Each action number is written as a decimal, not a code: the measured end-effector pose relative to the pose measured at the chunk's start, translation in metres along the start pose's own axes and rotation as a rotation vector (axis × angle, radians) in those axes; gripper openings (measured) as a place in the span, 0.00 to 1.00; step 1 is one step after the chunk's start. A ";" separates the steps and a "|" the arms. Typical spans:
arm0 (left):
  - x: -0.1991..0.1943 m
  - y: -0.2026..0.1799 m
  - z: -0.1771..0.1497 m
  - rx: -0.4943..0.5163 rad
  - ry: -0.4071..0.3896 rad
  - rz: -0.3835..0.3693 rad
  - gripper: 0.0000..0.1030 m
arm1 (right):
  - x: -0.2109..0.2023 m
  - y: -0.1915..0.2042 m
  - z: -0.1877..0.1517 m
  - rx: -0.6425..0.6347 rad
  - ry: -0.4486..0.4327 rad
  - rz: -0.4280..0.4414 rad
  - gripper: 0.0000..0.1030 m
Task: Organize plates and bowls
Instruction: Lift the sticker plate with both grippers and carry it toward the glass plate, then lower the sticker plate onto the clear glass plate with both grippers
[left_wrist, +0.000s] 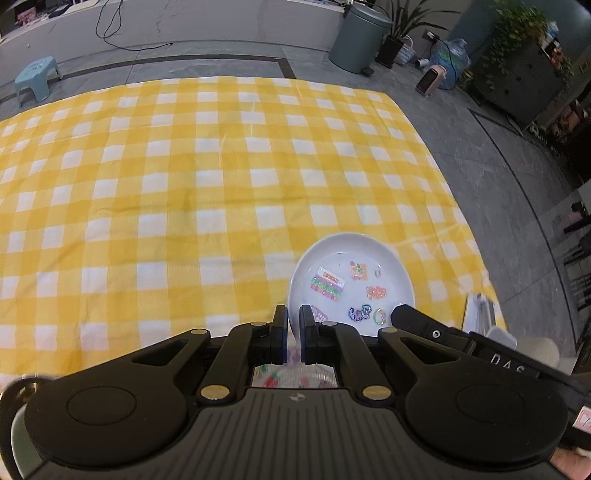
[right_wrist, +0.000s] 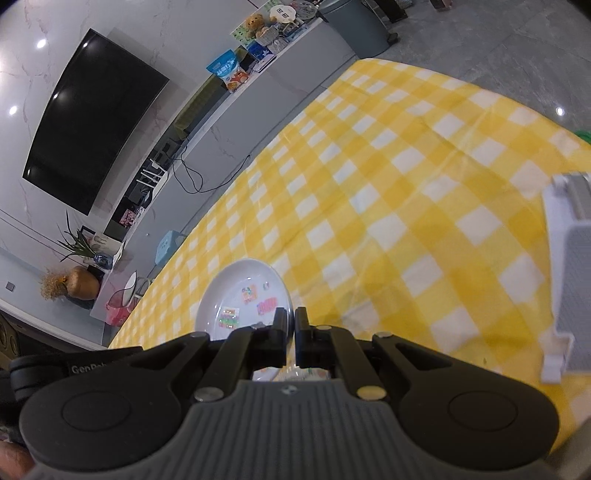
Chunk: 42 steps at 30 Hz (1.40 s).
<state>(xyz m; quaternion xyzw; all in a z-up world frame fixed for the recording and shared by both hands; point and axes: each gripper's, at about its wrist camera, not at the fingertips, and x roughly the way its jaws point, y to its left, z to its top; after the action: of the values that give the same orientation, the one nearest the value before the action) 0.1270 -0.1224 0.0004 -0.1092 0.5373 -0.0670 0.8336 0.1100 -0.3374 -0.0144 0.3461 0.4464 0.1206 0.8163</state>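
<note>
Left wrist view, grip: your left gripper (left_wrist: 293, 334) is clenched on the near-left rim of the white plate (left_wrist: 351, 280); the rim sits between its two fingers, the plate spreading ahead and to the right of them.
Left wrist view, partner: the right gripper (left_wrist: 406, 314) reaches in from the right and meets the same plate's near-right rim.
Left wrist view, doing it well: I judge you are carrying the plate two-handed, so keep both wrists level and move them together; a twist between them could lever the rim out.
Left wrist view, room: the yellow checked cloth (left_wrist: 166, 184) stretches bare ahead and to the left; its right edge lies just beyond the plate, with grey floor (left_wrist: 498, 166) past it.

Right wrist view, grip: your right gripper (right_wrist: 290, 332) is pinched nearly together on the plate's (right_wrist: 243, 291) right rim; the plate lies ahead-left of the fingers.
Right wrist view, obstacle: a white rack (right_wrist: 569, 273) stands well to the right on the cloth (right_wrist: 406, 184), blurred; if that is the goal, swing wide and approach its open side.
Right wrist view, edges: the cloth's left edge runs close beyond the plate; open cloth lies ahead.
Beneath both grippers: something patterned shows through the frames, too hidden to name.
</note>
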 end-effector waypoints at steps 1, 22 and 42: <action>-0.001 -0.001 -0.003 0.005 0.002 0.003 0.06 | -0.003 -0.001 -0.003 0.000 -0.001 0.001 0.01; 0.003 -0.012 -0.052 0.135 0.049 0.083 0.08 | -0.021 -0.006 -0.044 -0.015 0.066 -0.068 0.01; 0.035 -0.009 -0.070 0.189 0.141 0.154 0.09 | 0.007 0.002 -0.058 -0.138 0.209 -0.222 0.01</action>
<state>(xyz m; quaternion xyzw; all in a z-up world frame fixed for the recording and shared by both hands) 0.0774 -0.1465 -0.0564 0.0162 0.5925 -0.0608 0.8031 0.0669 -0.3061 -0.0390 0.2233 0.5549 0.0955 0.7956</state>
